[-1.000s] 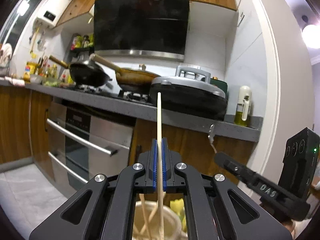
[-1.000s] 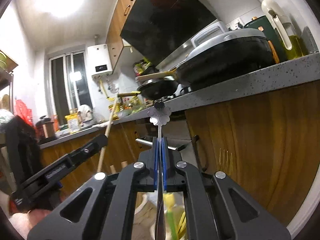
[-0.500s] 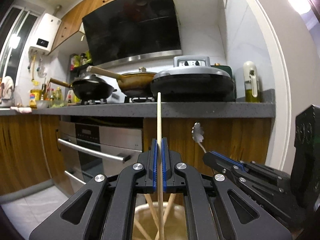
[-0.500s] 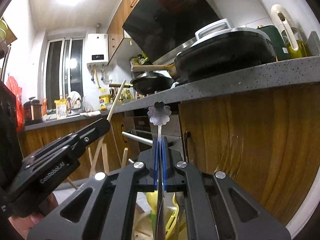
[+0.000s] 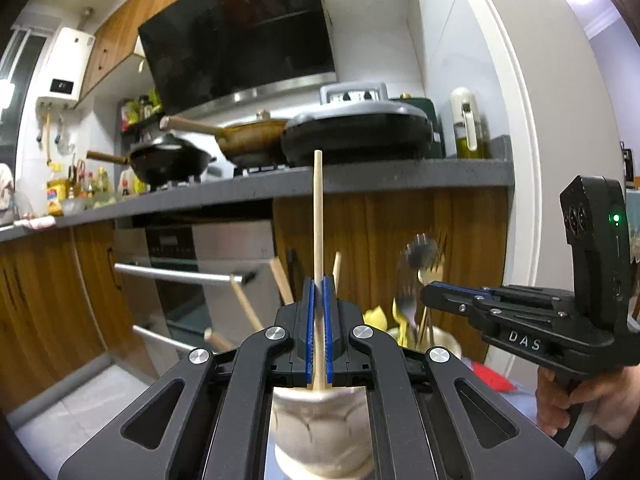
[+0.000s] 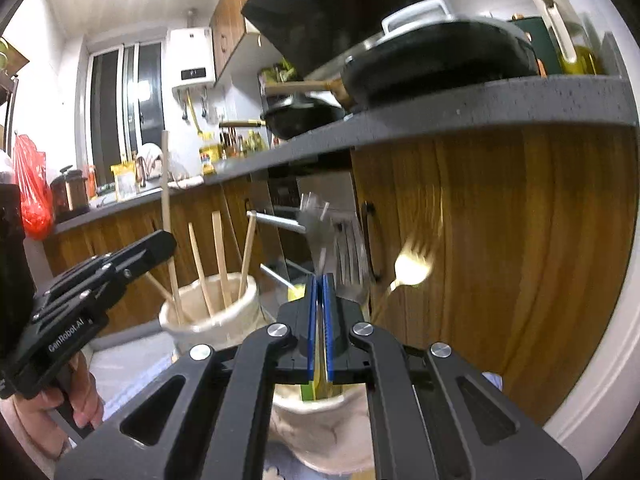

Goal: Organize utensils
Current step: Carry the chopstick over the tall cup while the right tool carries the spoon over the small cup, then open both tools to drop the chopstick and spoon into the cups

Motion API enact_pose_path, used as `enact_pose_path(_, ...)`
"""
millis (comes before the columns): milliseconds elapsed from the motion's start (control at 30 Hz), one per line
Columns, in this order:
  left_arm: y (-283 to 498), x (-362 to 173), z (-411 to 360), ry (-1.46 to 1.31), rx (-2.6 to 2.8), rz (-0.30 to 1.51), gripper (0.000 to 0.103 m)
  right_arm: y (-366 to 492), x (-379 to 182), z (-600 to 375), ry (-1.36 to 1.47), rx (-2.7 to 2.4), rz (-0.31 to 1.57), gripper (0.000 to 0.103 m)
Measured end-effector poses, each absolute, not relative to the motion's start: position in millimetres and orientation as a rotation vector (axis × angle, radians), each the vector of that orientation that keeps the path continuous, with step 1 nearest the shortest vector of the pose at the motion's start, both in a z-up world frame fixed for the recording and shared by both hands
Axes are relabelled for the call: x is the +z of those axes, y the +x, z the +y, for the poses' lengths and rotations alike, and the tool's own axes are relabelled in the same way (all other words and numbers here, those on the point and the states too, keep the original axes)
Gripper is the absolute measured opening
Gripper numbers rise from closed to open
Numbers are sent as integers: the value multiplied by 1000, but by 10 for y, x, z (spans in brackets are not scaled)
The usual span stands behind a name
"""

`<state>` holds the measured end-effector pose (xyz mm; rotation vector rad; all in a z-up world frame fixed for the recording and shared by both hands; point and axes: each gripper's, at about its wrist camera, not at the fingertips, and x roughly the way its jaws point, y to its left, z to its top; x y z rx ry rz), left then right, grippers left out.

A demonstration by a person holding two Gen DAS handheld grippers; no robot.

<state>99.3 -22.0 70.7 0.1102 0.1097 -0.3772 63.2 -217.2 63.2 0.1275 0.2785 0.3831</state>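
Under the countertop edge, left gripper clamping chopstick over jar.

1. The right hand-held gripper is closed on a thin metal utensil; its head is motion-blurred.
2. A cream holder sits directly below the jaws.
3. A second cream holder at left contains wooden chopsticks.
4. The left hand-held gripper grips one upright chopstick.
5. A gold fork appears blurred at right.
6. The grey worktop carries pans.
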Motion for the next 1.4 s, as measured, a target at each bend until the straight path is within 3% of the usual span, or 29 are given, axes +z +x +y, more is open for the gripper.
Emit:
enact_pose_path(200,982,548,-302,159,-365,144,6,651,532,-2116,93,387,330,4)
enact_pose_path(267,964,556,-299,149,-362,146,23,636,531,-2123,105,394,339,4)
enact_pose_path(400,857,601,-280,133,-357,141,25,493,566,-2134,91,378,339,5)
enact_pose_path(433,822,601,-274,124,-356,147,30,439,567,-2146,88,374,338,7)
enact_pose_path(500,724,575,-249,105,-353,164,36,312,562,-2168,89,364,344,22)
enact_pose_path(633,526,486,-161,60,-329,193,45,35,511,-2193,68,332,352,22)
enact_pose_path(767,343,366,-98,63,-281,202,56,-151,426,-2190,50,314,356,43)
enact_pose_path(833,268,312,-47,47,-264,213,64,-224,365,-2175,33,308,359,46)
enact_pose_path(1067,135,193,165,10,-180,179,89,-408,353,-2121,-37,265,255,90)
enact_pose_path(1200,107,155,201,32,-140,160,95,-440,342,-2112,-55,251,228,98)
enact_pose_path(1400,120,146,231,31,-132,166,97,-412,267,-2078,-81,225,224,98)
